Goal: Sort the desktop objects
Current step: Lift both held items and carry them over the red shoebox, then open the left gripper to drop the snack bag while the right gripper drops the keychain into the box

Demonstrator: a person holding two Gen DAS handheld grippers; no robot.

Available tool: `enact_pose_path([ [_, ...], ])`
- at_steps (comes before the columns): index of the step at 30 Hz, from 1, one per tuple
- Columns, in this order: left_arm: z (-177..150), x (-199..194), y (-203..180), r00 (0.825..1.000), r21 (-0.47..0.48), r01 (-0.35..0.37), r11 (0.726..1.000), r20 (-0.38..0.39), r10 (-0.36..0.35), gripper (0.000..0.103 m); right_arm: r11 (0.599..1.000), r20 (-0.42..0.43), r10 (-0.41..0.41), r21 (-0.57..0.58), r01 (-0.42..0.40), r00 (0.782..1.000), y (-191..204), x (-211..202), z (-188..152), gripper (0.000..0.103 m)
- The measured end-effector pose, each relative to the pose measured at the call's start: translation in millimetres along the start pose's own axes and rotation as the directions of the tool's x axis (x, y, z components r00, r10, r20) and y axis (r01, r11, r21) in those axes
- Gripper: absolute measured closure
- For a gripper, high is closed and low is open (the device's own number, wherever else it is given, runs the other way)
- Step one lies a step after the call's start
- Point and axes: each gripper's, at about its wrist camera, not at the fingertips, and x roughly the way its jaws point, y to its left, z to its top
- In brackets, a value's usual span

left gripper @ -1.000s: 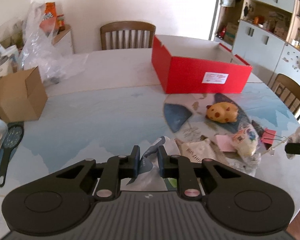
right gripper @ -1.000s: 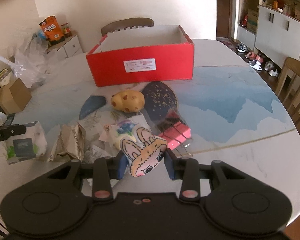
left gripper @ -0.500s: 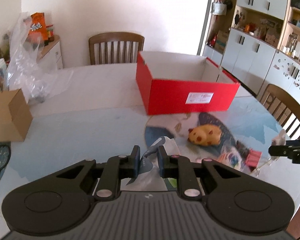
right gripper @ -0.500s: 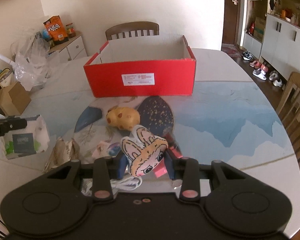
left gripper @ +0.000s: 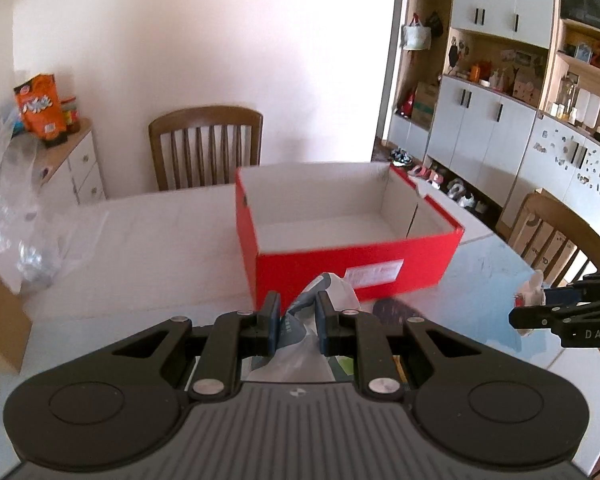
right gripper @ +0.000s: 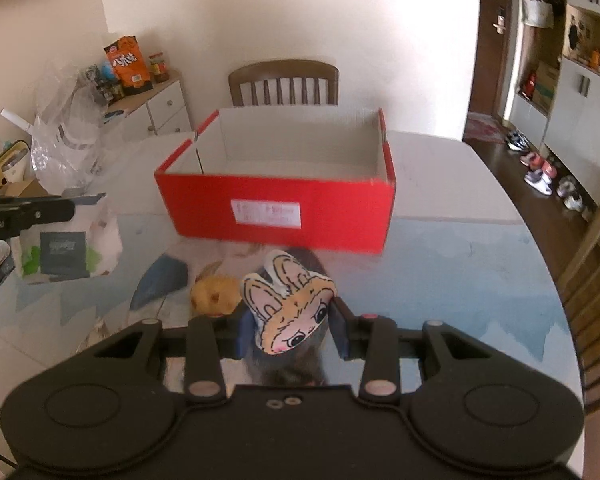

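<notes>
Left gripper (left gripper: 297, 322) pinches a white plastic packet (left gripper: 332, 292), lower centre. Right gripper (right gripper: 291, 330) pinches a rabbit-face toy (right gripper: 288, 304), lower centre. Open red box (right gripper: 276, 204) mid-frame on table (right gripper: 460, 264).

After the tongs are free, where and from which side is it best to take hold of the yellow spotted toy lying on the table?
Probably grip the yellow spotted toy across the middle of its rounded body, coming from above. It lies low on the table, and the bunny-face toy partly hides it, so its exact pose is unclear.
</notes>
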Motion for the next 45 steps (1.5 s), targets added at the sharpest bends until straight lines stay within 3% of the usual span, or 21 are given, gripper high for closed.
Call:
enact_pose_path([
  [22,93,97,-32,0.999,0.091,-0.055,0.994,0.004,0.055,0.085,0.986,0.016,0.091,-0.140,-0.088,0.996,-36,62,112,0.064],
  [30,115,139,-34,0.998,0.089,-0.059,0.994,-0.018,0.061,0.086,0.984,-0.053,0.097,-0.147,-0.104,0.994,-38,102,128,0.064],
  [35,111,176,-33,0.992,0.096,-0.063,0.993,-0.106,0.073,0.086,0.981,-0.119,0.073,-0.172,-0.093,0.990,-38,130,129,0.064],
  [45,93,199,-34,0.978,0.071,-0.051,0.996,-0.199,0.064,0.085,0.986,-0.308,0.076,-0.117,-0.117,0.949,-43,186,128,0.063],
])
